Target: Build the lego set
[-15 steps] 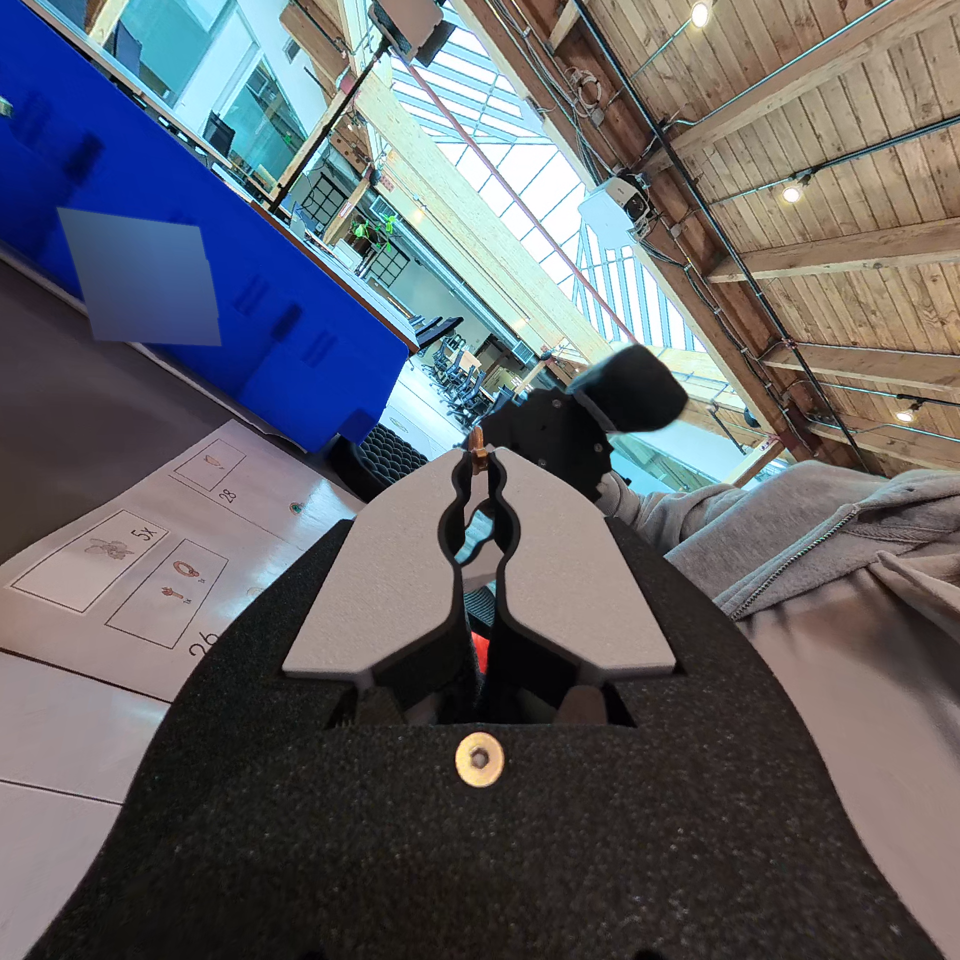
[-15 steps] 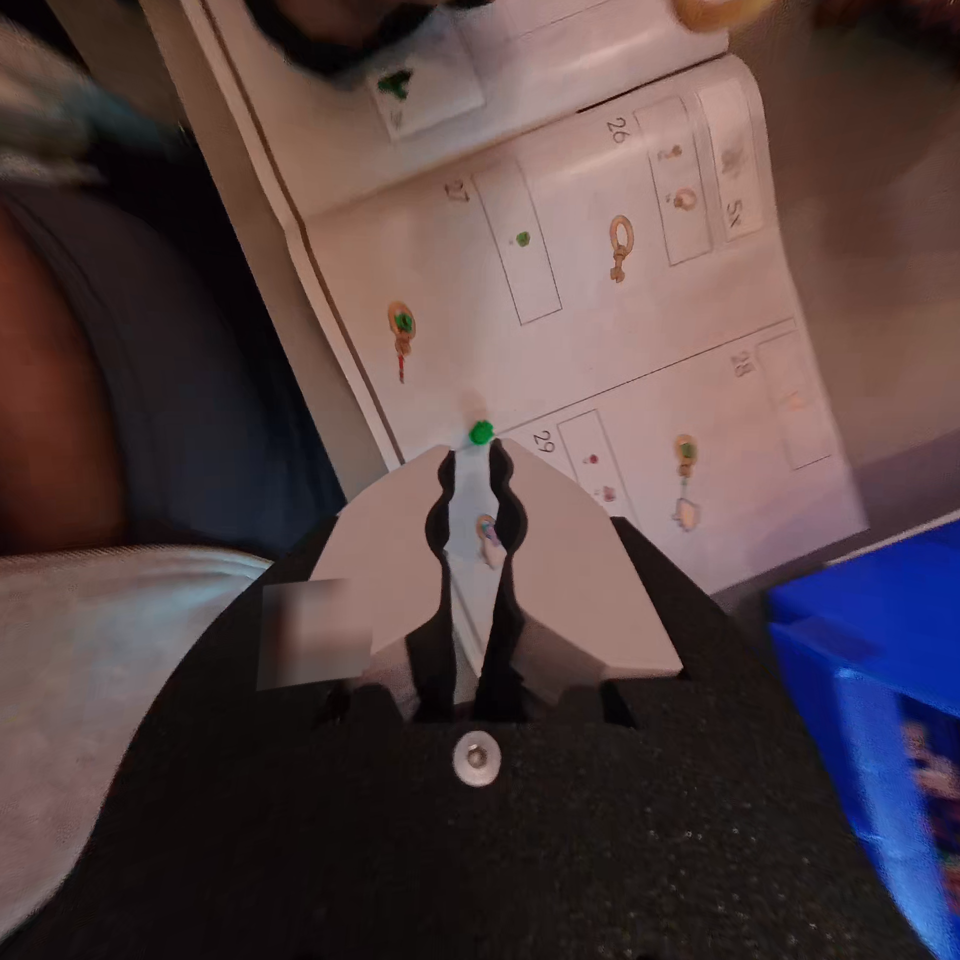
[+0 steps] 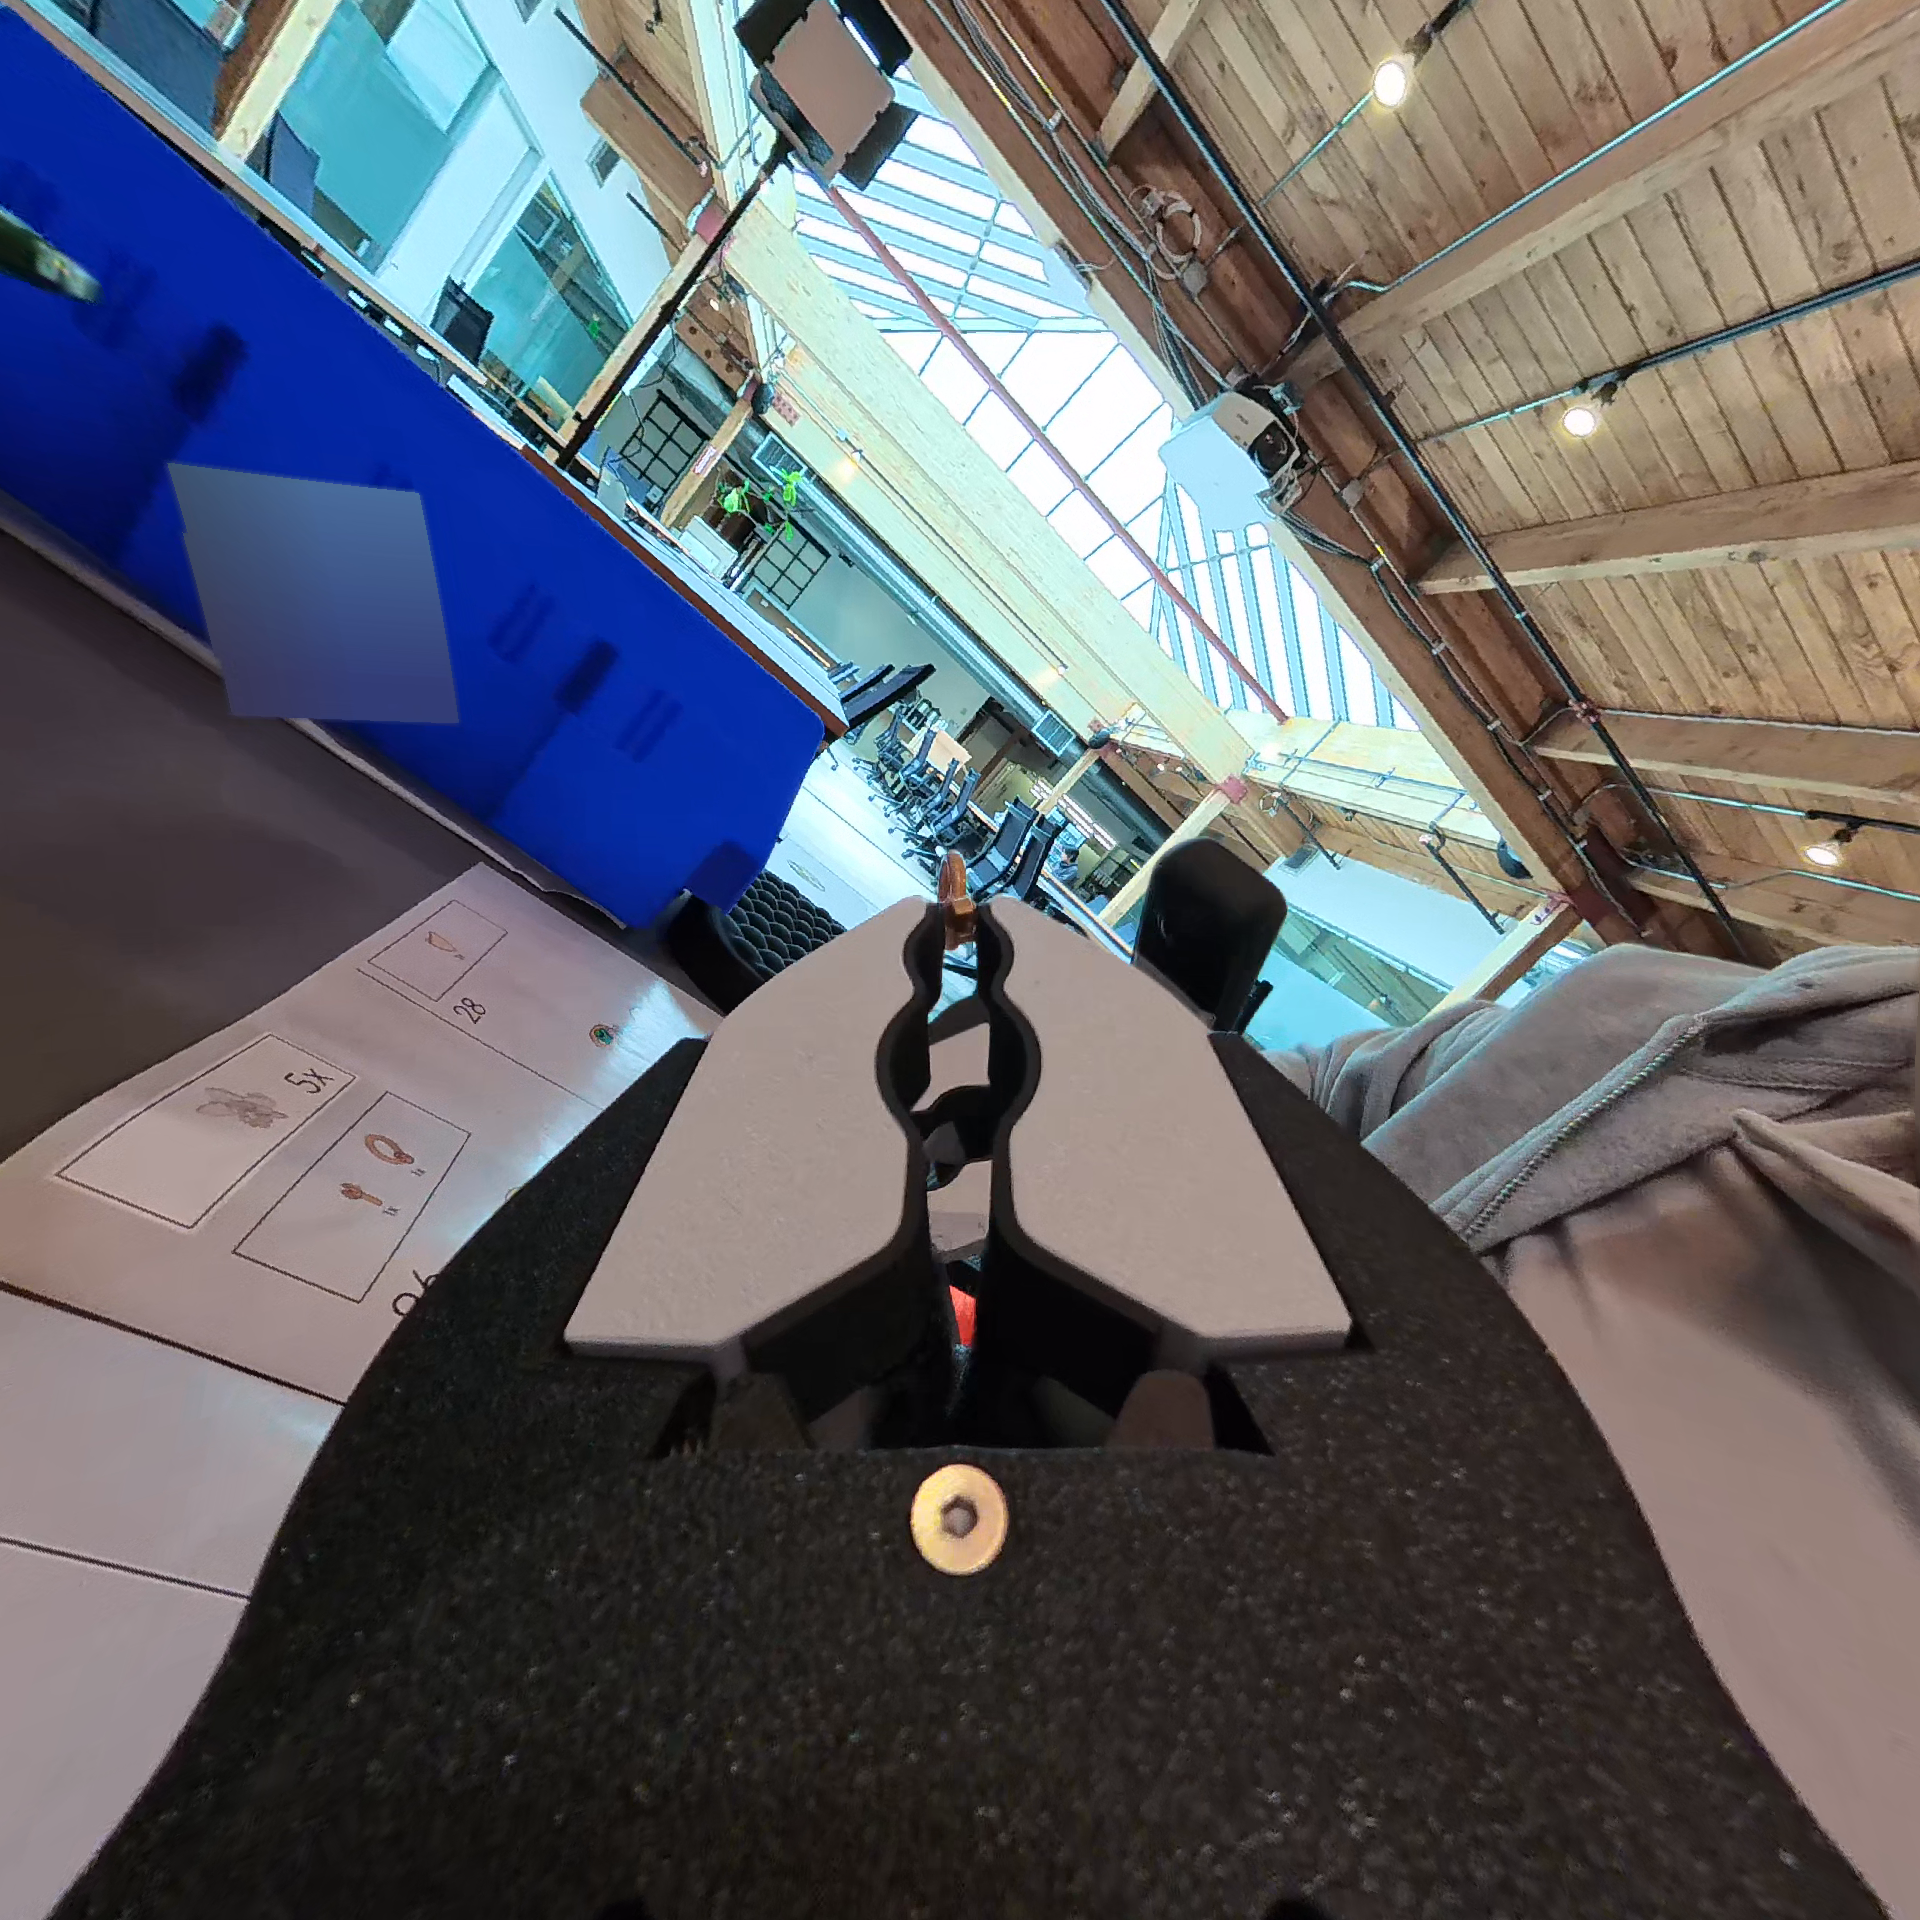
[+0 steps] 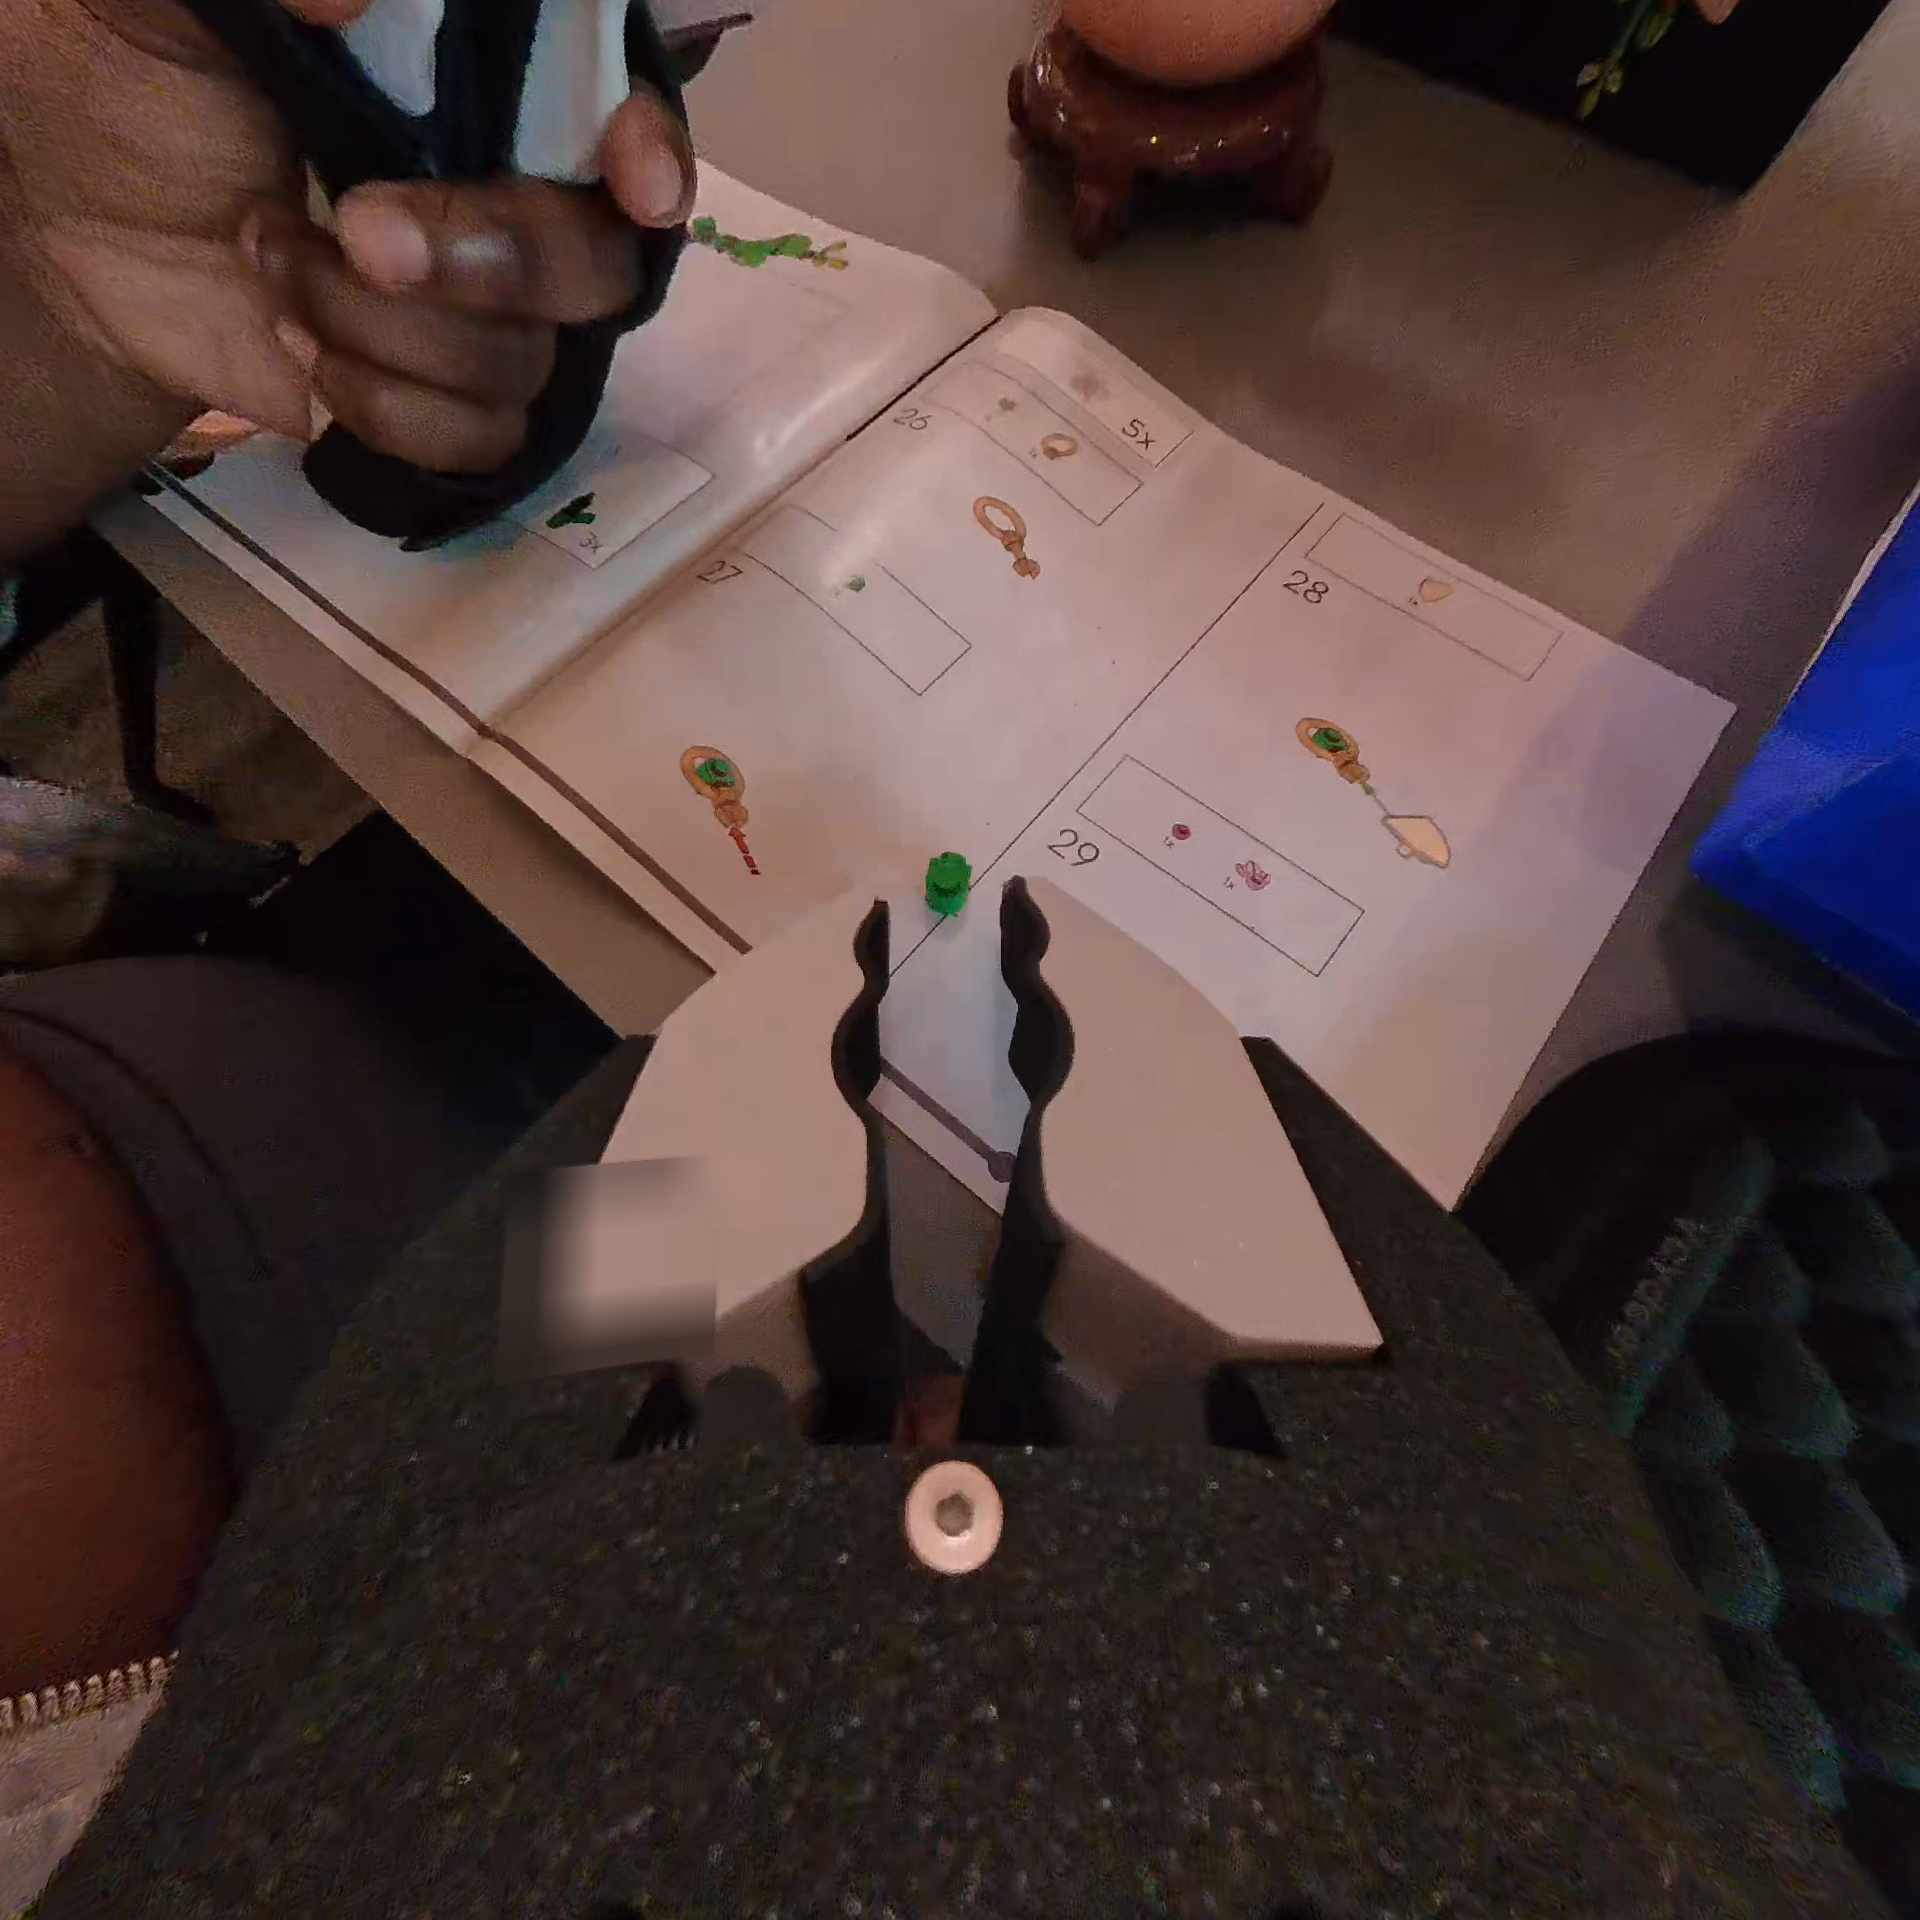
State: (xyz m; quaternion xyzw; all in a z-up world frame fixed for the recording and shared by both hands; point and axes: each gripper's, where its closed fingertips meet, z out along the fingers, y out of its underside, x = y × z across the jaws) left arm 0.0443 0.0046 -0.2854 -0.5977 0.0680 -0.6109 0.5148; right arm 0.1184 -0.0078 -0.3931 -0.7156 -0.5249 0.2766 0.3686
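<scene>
The left claw (image 3: pixel 958 914) is pointing upward, away from the worktop, and its 2 grey fingers (image 3: pixel 790 1122) are standing narrow, pinching a small brown-orange lego piece (image 3: pixel 954 906) at the very tips. The piece is sticking out a little above the tips. Behind this claw a grey zipped sleeve (image 3: pixel 1621 1122) is showing at the right, and a big blue plastic bin (image 3: pixel 436 499) is standing on the grey worktop (image 3: pixel 156 831) at the left, just beside the far corner of the open white instruction booklet (image 3: pixel 260 1226).

The right claw (image 4: pixel 945 899) is looking down on the same open white instruction booklet (image 4: pixel 1091 727), which is lying flat on the grey worktop (image 4: pixel 1558 364). Its 2 grey fingers (image 4: pixel 1143 1143) are standing apart with a moderate gap, and they are holding nothing. A small green round lego piece (image 4: pixel 947 884) is lying on the booklet page, just in front of the gap between the tips; I cannot tell if a tip is touching it.

At the upper left of the right wrist view, a person's hand (image 4: pixel 312 260) is gripping the black handle of the other tool above the left page of the booklet. A dark brown glossy stand with short feet (image 4: pixel 1174 135) is standing on the worktop beyond the booklet, carrying a pale rounded object that the top edge is cutting off. A blue bin corner (image 4: pixel 1829 748) is showing at the right edge.
</scene>
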